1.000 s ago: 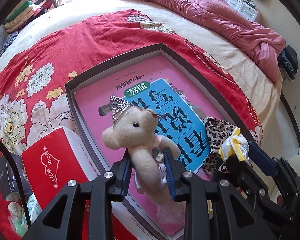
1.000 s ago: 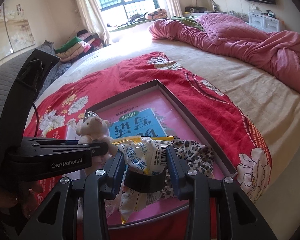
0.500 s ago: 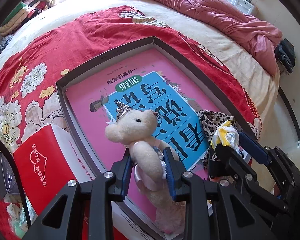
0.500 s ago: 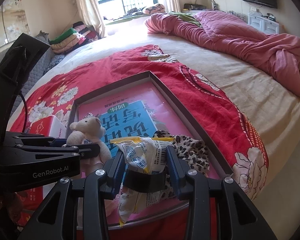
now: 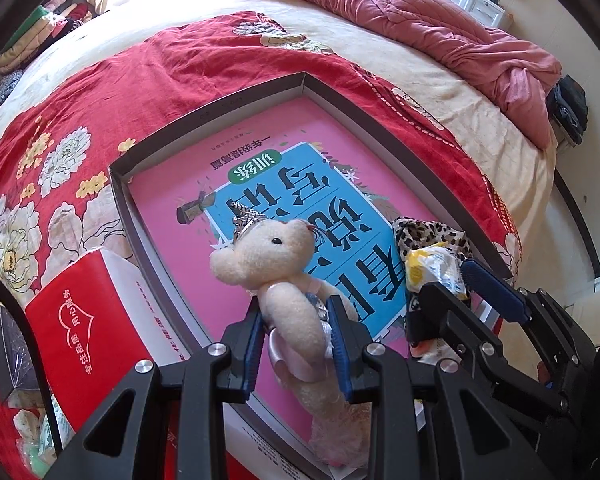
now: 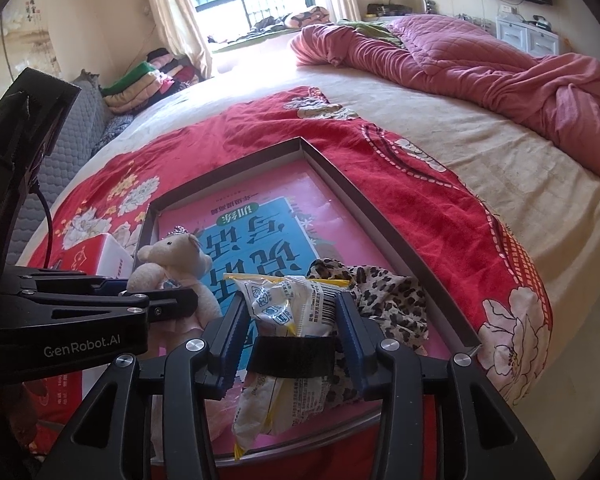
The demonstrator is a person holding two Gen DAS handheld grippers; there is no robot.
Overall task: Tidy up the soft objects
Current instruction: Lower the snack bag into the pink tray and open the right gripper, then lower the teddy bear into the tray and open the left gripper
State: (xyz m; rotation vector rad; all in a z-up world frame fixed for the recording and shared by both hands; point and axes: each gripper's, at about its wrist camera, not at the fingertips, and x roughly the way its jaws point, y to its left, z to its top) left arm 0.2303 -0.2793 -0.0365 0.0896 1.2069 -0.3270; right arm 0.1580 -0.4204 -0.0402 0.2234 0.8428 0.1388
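A red tissue box (image 5: 88,320) sits at the left, beside a shallow grey tray (image 5: 204,114) on the bed. Over the tray, the left tool (image 5: 298,330) is clamped on a cream teddy bear (image 5: 276,264); the right tool (image 6: 290,336) is clamped on a snack packet (image 6: 288,304), near a leopard-print cloth (image 6: 392,292)

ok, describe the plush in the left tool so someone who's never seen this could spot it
On the red floral bedspread lies a shallow grey tray lined with a pink and blue book cover. Above its near end, the left tool grips a cream teddy bear by the body. Unlike the leopard-print cloth beside it, it wears a silver tiara.
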